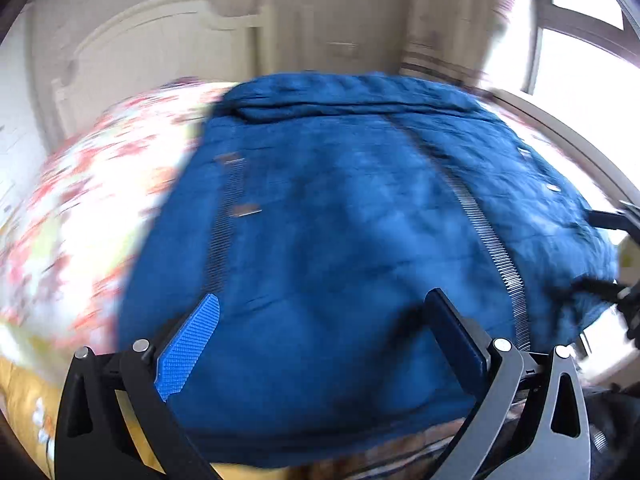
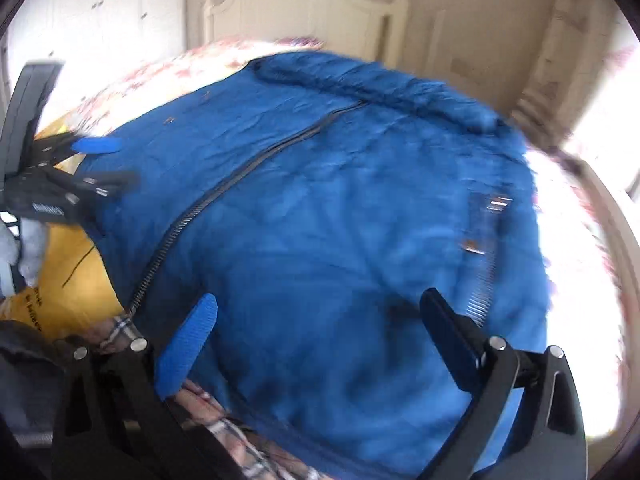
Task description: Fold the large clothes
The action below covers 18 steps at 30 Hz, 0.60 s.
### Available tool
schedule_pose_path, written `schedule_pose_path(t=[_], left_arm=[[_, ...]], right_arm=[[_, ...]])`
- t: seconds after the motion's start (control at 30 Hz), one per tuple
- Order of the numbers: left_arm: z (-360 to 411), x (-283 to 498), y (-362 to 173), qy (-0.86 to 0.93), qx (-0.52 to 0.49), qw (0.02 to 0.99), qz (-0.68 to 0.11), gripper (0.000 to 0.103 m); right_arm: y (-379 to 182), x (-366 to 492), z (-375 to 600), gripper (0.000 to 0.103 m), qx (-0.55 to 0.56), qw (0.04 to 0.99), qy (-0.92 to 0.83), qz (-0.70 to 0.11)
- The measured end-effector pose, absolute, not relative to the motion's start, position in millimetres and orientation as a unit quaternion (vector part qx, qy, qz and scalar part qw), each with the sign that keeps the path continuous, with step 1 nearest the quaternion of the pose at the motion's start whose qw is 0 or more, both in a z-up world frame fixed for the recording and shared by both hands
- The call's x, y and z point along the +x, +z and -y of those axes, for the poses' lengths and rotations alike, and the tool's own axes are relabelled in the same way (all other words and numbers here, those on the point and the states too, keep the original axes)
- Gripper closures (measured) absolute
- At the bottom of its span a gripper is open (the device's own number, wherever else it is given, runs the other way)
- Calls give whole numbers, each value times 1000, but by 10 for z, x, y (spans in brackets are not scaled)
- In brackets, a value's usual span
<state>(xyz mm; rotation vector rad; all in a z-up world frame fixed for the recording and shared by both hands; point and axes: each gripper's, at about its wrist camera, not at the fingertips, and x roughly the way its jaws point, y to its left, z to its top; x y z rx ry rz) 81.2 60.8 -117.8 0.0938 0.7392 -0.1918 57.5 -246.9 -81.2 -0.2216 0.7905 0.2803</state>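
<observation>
A large blue jacket [image 1: 340,208] with a metal front zipper [image 1: 492,240] and a furry collar [image 2: 380,84] lies spread on the bed, collar at the far end. Plaid lining [image 2: 120,328] shows at its near hem. My left gripper [image 1: 322,296] is open, its fingers wide apart over the near part of the jacket. In the right wrist view the left gripper [image 2: 108,164] sits at the jacket's left edge. My right gripper [image 2: 318,296] is also open above the near part of the jacket. In the left wrist view the right gripper [image 1: 604,254] straddles the jacket's right edge. Both views are motion-blurred.
The jacket rests on a floral bedsheet [image 1: 88,208] with a yellow cover [image 2: 68,280] at the near left. A white headboard [image 2: 304,4] stands at the far end, and a bright window [image 1: 580,40] is on the right. Something grey, a glove or sleeve [image 2: 30,248], shows behind the left gripper.
</observation>
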Motion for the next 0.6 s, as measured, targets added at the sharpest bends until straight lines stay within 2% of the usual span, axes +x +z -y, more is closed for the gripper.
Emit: schedule_pose_path(t=[0.1, 0.23, 0.4, 0.6], left_arm=[[-988, 801, -1318, -73, 15, 923, -376, 4], [-1016, 734, -1297, -67, 24, 924, -375, 4], [-1269, 605, -1243, -93, -40, 924, -370, 4], [-1695, 475, -1477, -99, -104, 909, -390, 5]], right_arm=[[-1017, 533, 2817, 2, -69, 906, 115, -401], [-1007, 417, 2816, 3, -90, 907, 117, -394], [-921, 138, 3269, 3, -13, 910, 123, -394], [-1321, -86, 3831, 8, 103, 892, 101, -428]])
